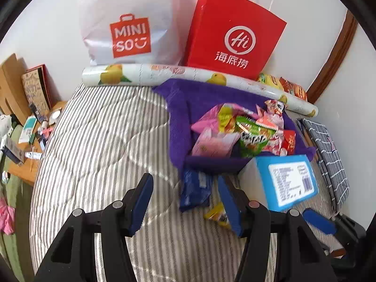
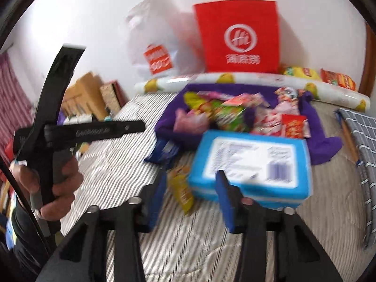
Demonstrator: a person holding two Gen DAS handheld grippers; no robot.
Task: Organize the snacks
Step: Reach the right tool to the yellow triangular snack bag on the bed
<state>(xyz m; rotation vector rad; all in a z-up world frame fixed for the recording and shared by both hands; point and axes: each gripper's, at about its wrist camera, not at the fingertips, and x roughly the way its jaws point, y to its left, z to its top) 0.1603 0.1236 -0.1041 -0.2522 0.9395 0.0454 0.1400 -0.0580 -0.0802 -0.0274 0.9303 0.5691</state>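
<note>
A purple cloth basket [image 1: 181,127] on the striped bed holds several snack packets [image 1: 244,129]; it also shows in the right wrist view [image 2: 249,119]. A blue box [image 1: 286,181] [image 2: 253,164], a dark blue packet [image 1: 195,190] [image 2: 164,152] and a small yellow packet [image 1: 216,213] [image 2: 181,188] lie in front of the basket. My left gripper [image 1: 185,197] is open and empty, with the dark blue packet and the yellow packet between its fingers. My right gripper [image 2: 192,195] is open and empty just before the blue box and the yellow packet. The right view is blurred.
A white MINISO bag [image 1: 127,23], a red paper bag [image 1: 235,35] and a fruit-print roll [image 1: 164,75] stand along the wall. More snack bags [image 1: 286,84] lie at the back right. A checked cloth [image 1: 329,155] lies right. A cluttered side table [image 1: 28,136] is left.
</note>
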